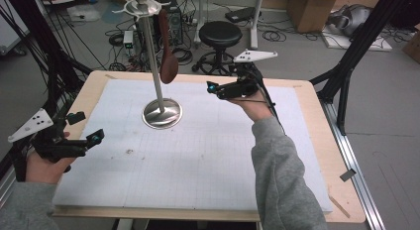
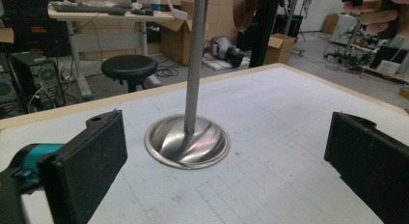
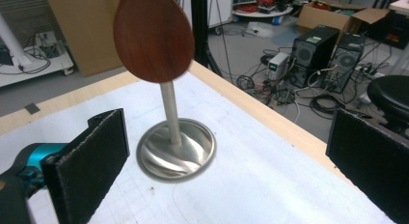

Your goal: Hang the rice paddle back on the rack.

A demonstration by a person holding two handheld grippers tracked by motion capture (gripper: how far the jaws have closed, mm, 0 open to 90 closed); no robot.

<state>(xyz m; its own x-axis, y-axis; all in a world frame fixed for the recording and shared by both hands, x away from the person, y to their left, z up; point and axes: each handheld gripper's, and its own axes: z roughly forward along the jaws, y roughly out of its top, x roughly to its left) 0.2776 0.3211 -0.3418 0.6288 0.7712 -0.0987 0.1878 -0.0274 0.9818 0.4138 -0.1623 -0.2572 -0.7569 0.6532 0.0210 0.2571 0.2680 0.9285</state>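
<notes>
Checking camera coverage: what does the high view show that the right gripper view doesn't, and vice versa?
High view alone: the stand's hooked top, the left gripper, both hands, the right gripper from outside. Right gripper view alone: the spoon bowl close up, two computer towers. Both: spoon hanging on the stand, steel base, white mat, black stool.

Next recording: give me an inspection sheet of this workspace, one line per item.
Surface: white gridded mat on a wooden table; a small dark smudge near the left side.
Job's things: metal stand with a round base, upright on the mat; brown wooden spoon hanging from its top hooks, bowl down.
Clutter: nothing seen on the mat.
Grippers: left gripper open, low over the mat's left edge; right gripper open, raised to the right of the stand, pointing at it.
Cables: a black cable trails from the right gripper.
Surroundings: black stool, cardboard boxes, floor cables, computer towers.
</notes>
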